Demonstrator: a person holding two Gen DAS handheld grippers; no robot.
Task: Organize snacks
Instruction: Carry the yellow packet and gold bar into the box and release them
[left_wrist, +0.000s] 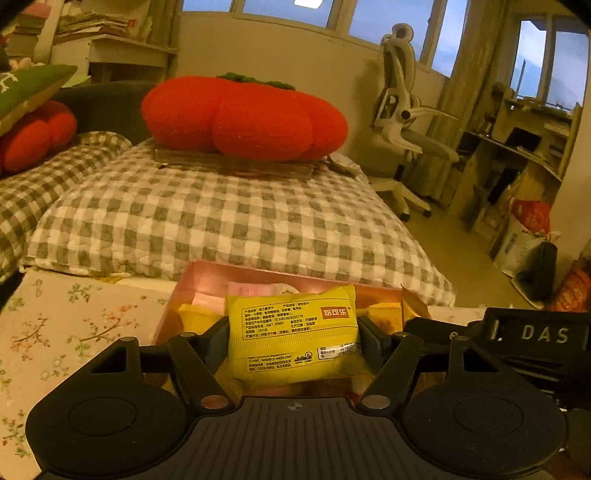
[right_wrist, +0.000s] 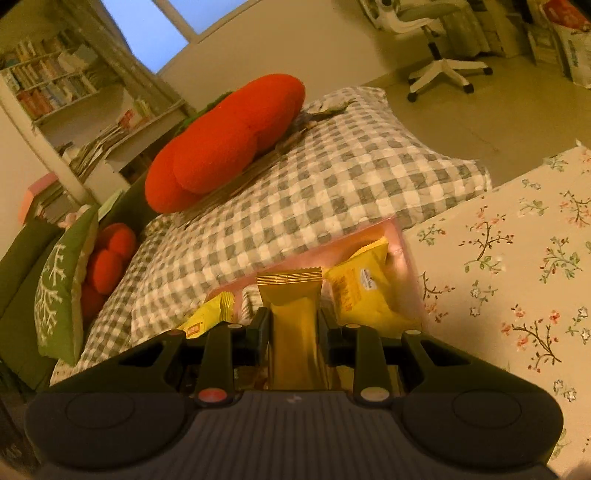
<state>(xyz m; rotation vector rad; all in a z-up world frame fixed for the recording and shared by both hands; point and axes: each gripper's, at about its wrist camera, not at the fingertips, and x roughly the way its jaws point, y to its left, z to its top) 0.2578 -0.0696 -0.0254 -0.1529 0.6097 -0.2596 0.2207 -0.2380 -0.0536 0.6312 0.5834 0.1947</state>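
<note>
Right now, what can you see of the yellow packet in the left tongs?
The yellow packet is a soft, glossy plastic pillow pack with small black print and a red logo patch, its back seam facing the camera. The left tongs grip it by both sides. It hangs over the pink box, which holds other snacks.

pink box: we see only its far wall and left side; the left gripper and its yellow packet cover the rest.
packet print: too small for us to read.
gold bar: its near end disappears behind the right gripper.
box contents: mostly hidden, uncountable.
</note>
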